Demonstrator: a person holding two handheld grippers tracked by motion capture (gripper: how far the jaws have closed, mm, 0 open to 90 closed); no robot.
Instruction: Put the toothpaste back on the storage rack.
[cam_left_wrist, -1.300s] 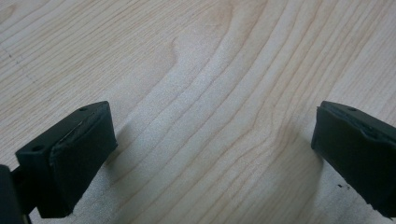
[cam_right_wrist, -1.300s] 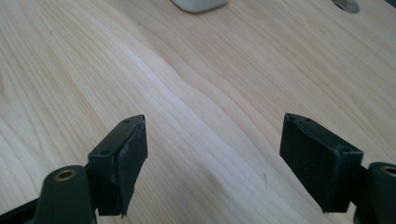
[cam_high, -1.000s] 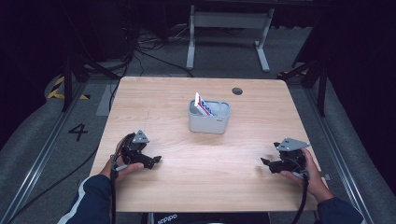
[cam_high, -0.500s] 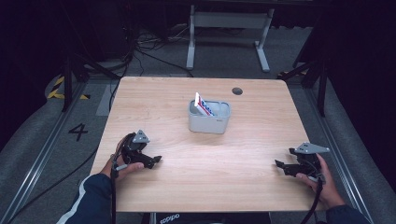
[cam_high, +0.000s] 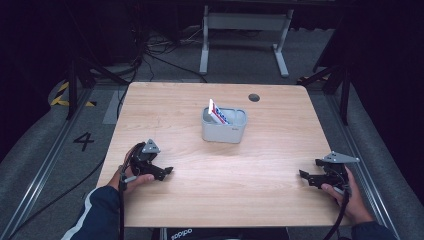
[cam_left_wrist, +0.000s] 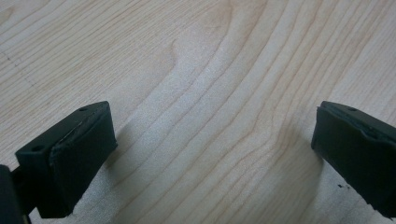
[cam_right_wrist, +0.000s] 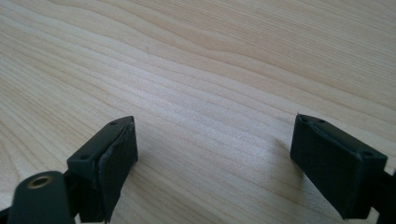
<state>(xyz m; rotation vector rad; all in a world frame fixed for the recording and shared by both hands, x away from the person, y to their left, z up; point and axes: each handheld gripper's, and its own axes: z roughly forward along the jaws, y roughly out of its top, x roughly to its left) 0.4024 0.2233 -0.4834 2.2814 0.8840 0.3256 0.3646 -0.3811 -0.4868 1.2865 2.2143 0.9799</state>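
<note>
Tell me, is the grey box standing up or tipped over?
Standing up: the grey box sits flat on the table, open top upward, a card poking out.

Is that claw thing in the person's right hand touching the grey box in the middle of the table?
Apart. In the high view, the right gripper sits near the table's right edge, with bare wood between it and the grey box.

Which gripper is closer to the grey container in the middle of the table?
Left. The left gripper sits just below-left of the grey container; the right gripper rests farther off, near the table's right edge.
</note>
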